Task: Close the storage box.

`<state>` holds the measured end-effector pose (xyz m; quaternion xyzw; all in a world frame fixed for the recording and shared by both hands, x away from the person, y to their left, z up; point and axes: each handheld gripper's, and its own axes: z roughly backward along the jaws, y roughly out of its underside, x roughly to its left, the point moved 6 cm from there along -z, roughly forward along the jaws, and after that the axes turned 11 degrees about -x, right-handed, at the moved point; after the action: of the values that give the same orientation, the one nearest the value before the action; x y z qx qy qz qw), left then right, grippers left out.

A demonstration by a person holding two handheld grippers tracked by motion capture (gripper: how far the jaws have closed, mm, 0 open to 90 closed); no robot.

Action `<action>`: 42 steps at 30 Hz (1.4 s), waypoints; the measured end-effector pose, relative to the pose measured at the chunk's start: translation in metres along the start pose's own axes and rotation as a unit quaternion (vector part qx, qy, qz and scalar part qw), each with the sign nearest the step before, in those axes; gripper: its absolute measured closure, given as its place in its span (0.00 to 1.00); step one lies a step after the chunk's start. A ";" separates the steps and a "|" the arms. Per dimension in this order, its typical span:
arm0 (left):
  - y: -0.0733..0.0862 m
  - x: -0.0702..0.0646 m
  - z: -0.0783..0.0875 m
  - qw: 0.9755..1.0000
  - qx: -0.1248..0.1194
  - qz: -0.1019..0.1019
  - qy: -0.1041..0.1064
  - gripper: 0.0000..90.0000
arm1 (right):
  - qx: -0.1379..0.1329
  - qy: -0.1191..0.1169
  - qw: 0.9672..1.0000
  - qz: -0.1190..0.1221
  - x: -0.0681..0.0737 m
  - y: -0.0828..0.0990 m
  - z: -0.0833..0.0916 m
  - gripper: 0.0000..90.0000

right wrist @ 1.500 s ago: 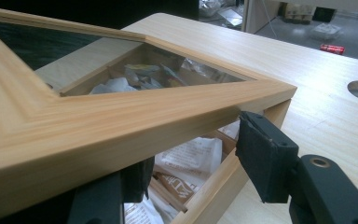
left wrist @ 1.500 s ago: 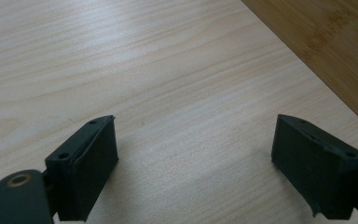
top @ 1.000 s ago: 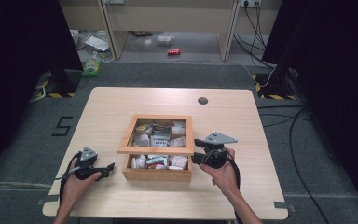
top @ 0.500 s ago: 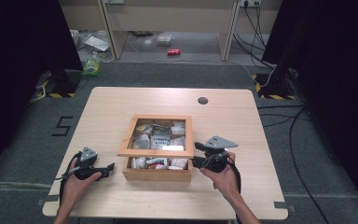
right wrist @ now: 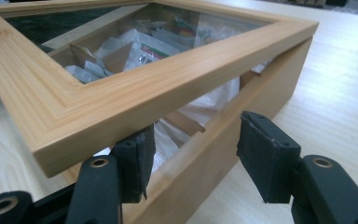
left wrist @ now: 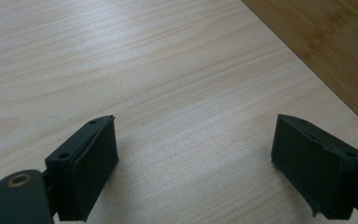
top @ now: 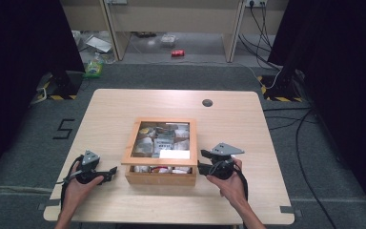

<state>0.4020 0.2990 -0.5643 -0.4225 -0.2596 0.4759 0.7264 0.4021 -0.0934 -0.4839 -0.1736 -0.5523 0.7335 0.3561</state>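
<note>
lid lift in progress, right side

right gripper (right wrist: 193, 163) sits at the box's (top: 159, 175) right front corner, jaws apart; one jaw is tucked under the raised lid (right wrist: 135, 91) edge, the other outside the box wall. nothing pinched, looks like it's propping the lid rather than clamping it. left gripper (left wrist: 196, 161) jaws wide apart with nothing between them, resting on the table (left wrist: 158, 70) just left of the box.

judgement: opening step, lid partly up. next move needs a steady upward swing about the far edge, or a proper pinch on the frame so it doesn't slip off.

box: light wood, mid-table, glazed frame lid, compartments full of paper packets (right wrist: 135, 49).
</note>
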 end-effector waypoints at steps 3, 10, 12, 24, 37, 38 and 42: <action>0.000 0.000 0.000 1.000 0.000 0.000 0.000 0.15 | 0.005 0.005 1.000 -0.002 -0.005 0.004 0.001 0.52; 0.000 0.000 0.000 1.000 0.000 0.000 0.000 0.15 | 0.009 0.008 1.000 -0.010 -0.011 0.011 0.001 0.53; 0.000 0.000 0.000 1.000 0.000 0.000 0.000 0.15 | 0.008 0.008 1.000 -0.003 -0.011 0.010 0.001 0.53; 0.000 0.000 0.000 1.000 0.000 0.000 0.000 0.15 | -0.025 0.012 0.999 -0.017 -0.014 -0.007 0.015 0.52; 0.000 0.000 0.000 1.000 0.000 0.000 0.000 0.15 | -0.020 0.018 0.999 -0.027 -0.019 0.000 0.024 0.51; 0.000 0.000 0.000 1.000 0.000 0.000 0.000 0.15 | -0.019 0.018 0.999 -0.031 -0.019 0.001 0.025 0.51; 0.000 0.000 0.000 1.000 0.000 0.000 0.000 0.15 | -0.018 0.019 0.999 -0.031 -0.018 0.003 0.027 0.51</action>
<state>0.4018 0.2989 -0.5643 -0.4228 -0.2596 0.4760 0.7262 0.3966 -0.1252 -0.4804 -0.1761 -0.5636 0.7088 0.3860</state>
